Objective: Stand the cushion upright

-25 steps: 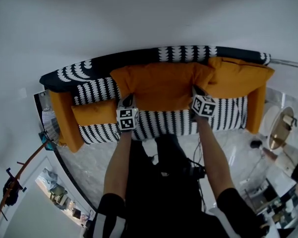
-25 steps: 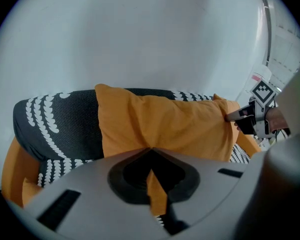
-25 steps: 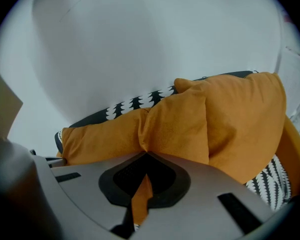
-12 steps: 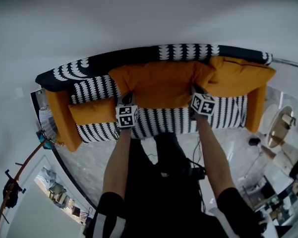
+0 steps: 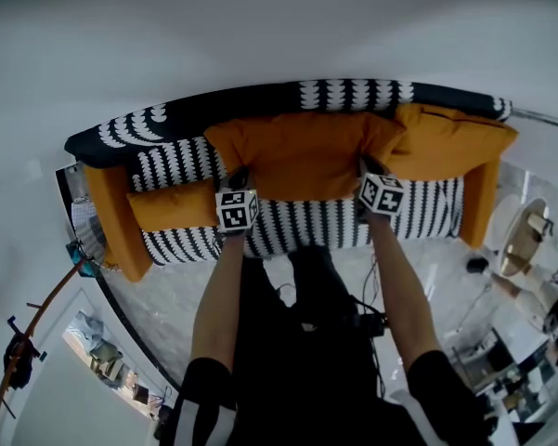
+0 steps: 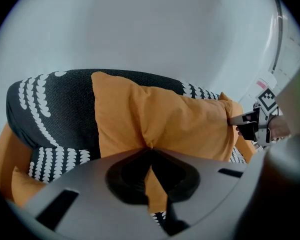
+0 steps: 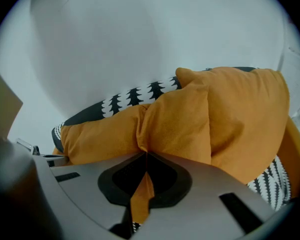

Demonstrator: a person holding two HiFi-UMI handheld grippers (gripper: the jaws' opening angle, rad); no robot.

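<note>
The left tongs [image 6: 150, 153] and right tongs [image 7: 144, 156] each pinched the cushion [image 5: 297, 156], which seemingly stood against the sofa [image 5: 167, 124] back; only release remained.

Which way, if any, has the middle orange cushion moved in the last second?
No, not visibly. The middle orange cushion keeps its top edge just below the top of the sofa backrest, as before.

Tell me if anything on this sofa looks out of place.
The small orange cushion seems to lie flat on the seat at the picture's left, while the middle cushion and right cushion lean against the backrest. Nothing looks spilled or damaged.
</note>
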